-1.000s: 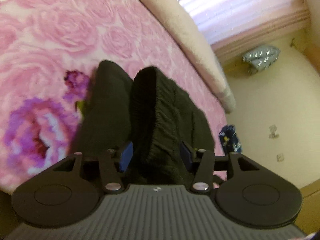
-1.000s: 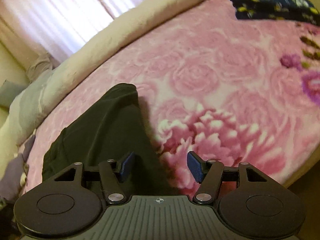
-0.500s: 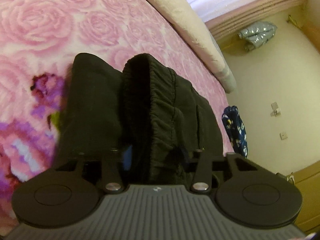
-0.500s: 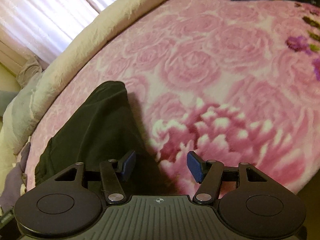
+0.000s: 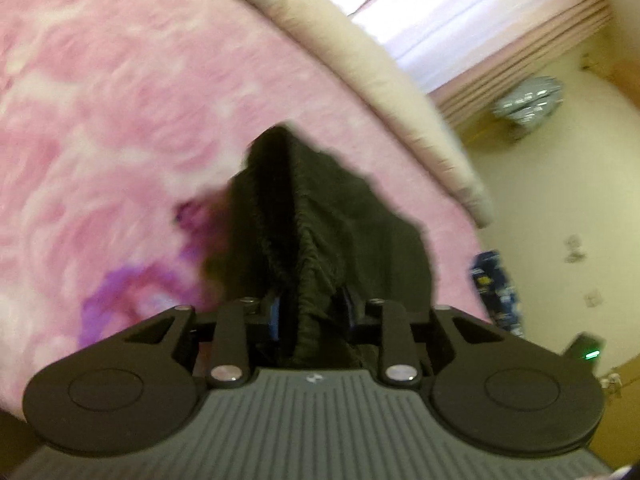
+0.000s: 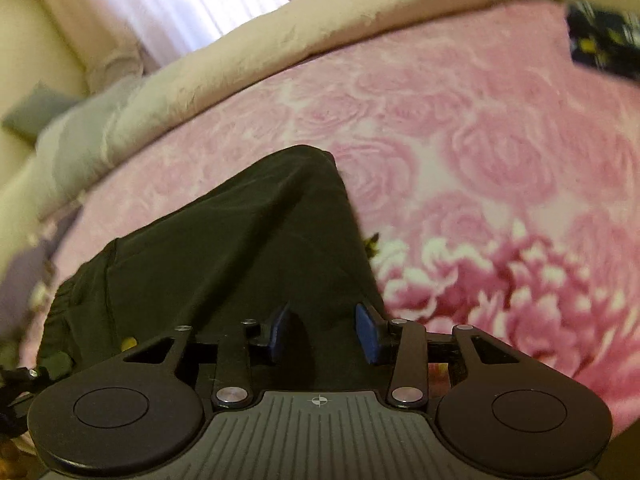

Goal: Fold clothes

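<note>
A black garment (image 5: pixel 320 208) with a gathered elastic waistband lies on a pink rose-patterned blanket (image 5: pixel 100 120). My left gripper (image 5: pixel 310 312) is shut on the bunched waistband, which rises in a ridge away from the jaws. In the right wrist view the same black garment (image 6: pixel 240 240) spreads flat to the left, and its near edge runs under my right gripper (image 6: pixel 324 332). The right jaws are closing with black cloth between them, but the blue pads (image 6: pixel 280 332) still stand apart from it. The left wrist view is blurred.
A rolled beige duvet (image 6: pixel 280 40) lines the far side of the bed. A navy patterned cloth (image 6: pixel 600 40) lies at the far right corner. Beyond the bed edge are a cream floor and a silver bag (image 5: pixel 528 100).
The left jaws closed onto the waistband and drew it up into a narrower ridge. The right gripper slid over the garment's edge, and its jaws have narrowed.
</note>
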{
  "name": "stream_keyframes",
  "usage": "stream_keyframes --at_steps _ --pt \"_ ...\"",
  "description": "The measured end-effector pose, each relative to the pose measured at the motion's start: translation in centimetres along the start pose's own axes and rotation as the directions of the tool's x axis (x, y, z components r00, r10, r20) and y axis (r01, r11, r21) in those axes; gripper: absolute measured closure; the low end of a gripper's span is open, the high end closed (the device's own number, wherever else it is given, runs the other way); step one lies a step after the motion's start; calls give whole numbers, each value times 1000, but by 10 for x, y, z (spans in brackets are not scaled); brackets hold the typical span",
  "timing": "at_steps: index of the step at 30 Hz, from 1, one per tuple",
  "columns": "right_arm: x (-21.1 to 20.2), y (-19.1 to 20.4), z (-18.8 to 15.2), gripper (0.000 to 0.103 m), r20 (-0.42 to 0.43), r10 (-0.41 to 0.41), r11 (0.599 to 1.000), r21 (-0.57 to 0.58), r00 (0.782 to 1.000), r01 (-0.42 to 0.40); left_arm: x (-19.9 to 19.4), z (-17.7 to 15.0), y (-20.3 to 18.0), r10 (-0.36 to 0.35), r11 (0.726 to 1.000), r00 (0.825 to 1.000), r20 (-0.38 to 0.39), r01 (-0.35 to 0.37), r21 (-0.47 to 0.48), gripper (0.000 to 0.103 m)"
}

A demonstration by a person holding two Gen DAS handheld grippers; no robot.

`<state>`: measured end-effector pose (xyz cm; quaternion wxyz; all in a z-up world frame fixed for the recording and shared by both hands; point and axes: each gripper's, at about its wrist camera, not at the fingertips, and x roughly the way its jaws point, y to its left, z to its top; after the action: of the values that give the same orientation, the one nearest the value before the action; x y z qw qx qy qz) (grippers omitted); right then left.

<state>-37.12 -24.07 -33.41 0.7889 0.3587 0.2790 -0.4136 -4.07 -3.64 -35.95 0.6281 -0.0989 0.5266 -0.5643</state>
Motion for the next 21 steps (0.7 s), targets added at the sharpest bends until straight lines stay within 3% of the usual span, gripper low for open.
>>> stream_keyframes --at_steps 2,8,15,19,21 --pt "-1 1 -2 62 9 0 1000 -21 1000 1 -3 -1 10 -39 996 999 16 40 -82 71" --pt "-25 -28 -4 62 47 101 991 78 994 -104 -22 2 3 -21 998 1000 21 22 -53 70" --pt "-56 -59 -25 62 31 142 970 194 989 -145 -33 -13 13 -29 990 999 23 31 -139 62" --pt "-53 -59 -32 62 17 146 966 212 989 -146 -37 -15 5 -14 995 999 49 18 -95 82" --pt "-52 -54 -31 62 18 144 970 198 989 -145 -44 -14 -1 -15 998 997 69 19 -58 86"
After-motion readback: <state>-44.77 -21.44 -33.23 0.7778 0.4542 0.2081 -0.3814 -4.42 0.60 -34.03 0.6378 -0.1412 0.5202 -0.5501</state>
